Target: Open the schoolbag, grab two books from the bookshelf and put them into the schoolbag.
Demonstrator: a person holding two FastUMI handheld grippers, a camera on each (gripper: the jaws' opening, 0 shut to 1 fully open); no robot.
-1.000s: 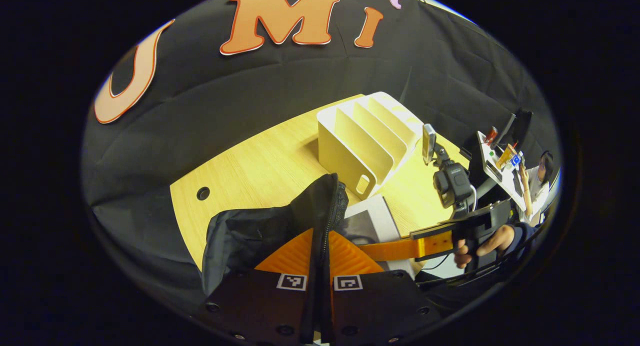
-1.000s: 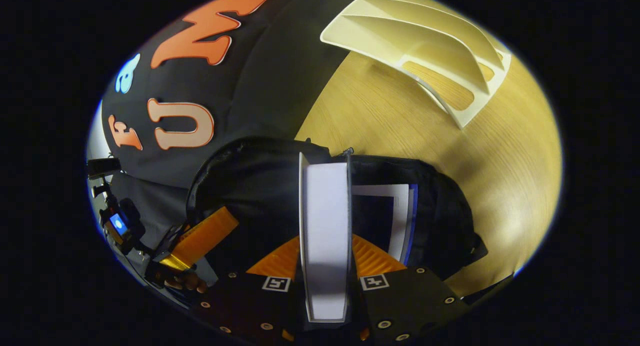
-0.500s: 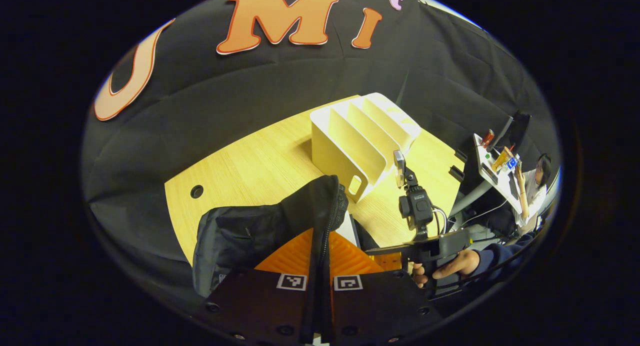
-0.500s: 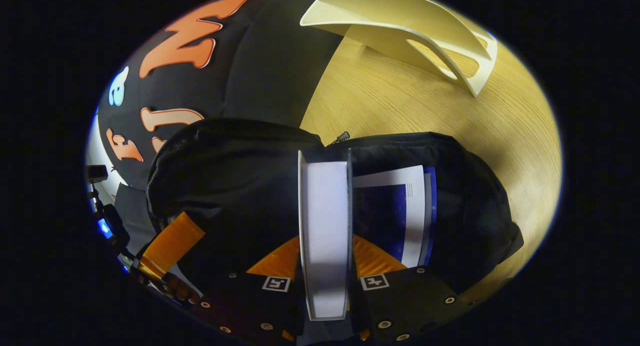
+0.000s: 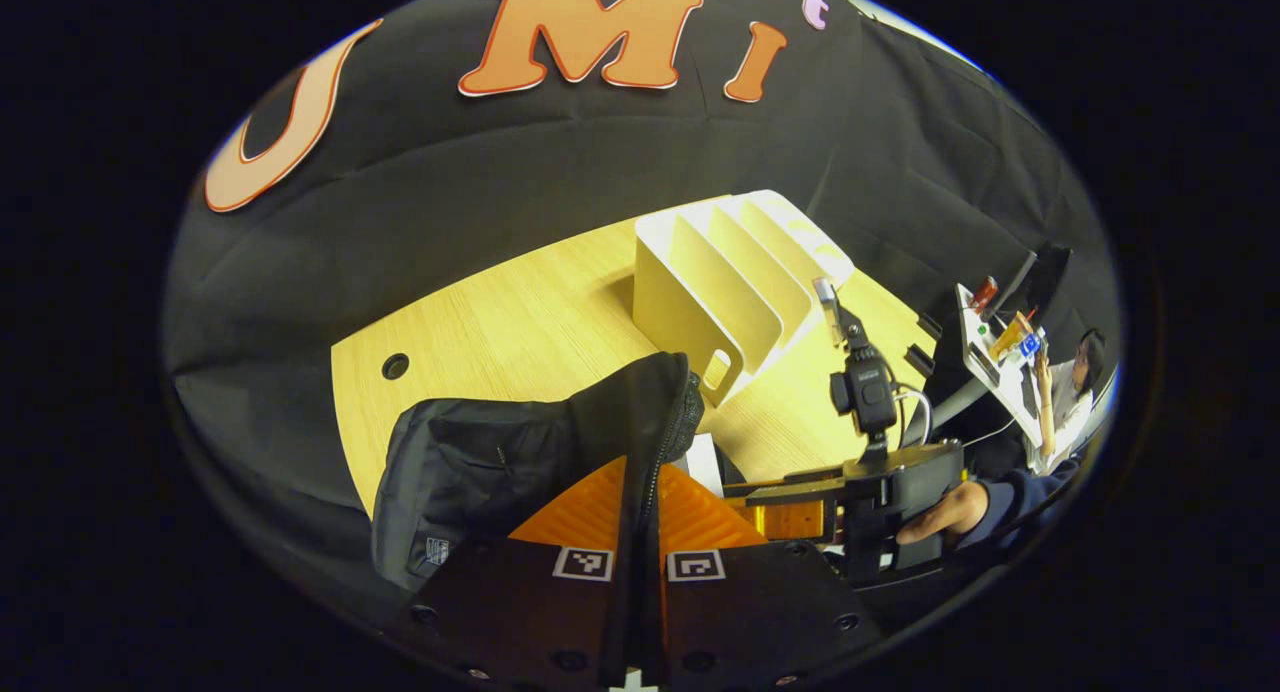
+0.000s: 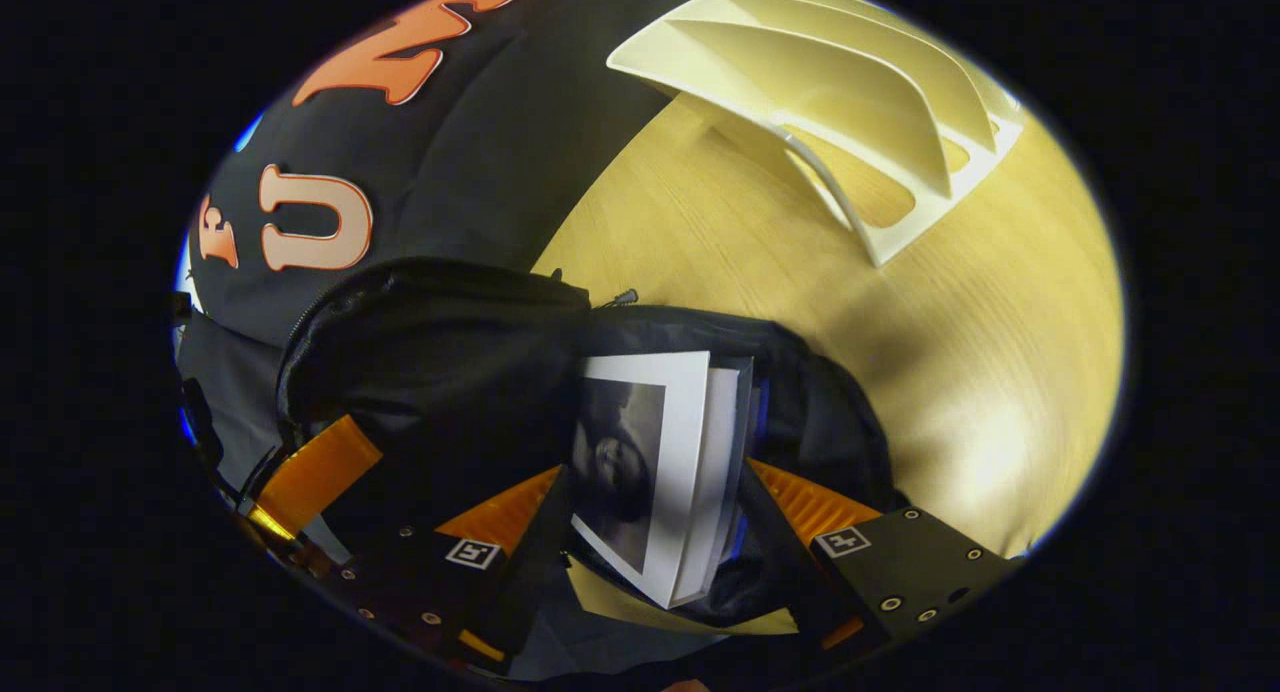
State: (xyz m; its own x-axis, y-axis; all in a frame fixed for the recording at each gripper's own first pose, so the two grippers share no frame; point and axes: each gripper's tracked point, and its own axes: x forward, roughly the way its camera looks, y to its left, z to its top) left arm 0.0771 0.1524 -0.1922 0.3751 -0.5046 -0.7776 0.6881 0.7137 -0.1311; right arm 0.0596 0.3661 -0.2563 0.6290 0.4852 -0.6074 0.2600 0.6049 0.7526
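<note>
Right gripper view: right gripper (image 6: 655, 562) fingers spread, book (image 6: 655, 472) released inside schoolbag (image 6: 430, 362); bookshelf (image 6: 850, 102) looks empty, so task looks nearly done. Left gripper (image 5: 640, 532) pinching bag's zipper edge

The left gripper view sits close behind the bag (image 5: 520, 452), facing across the table (image 5: 500, 322) toward the shelf (image 5: 730, 272). The right gripper view looks down into the bag (image 6: 430, 342) at close range. Both share bag, table (image 6: 950, 372) and shelf (image 6: 850, 102).
</note>
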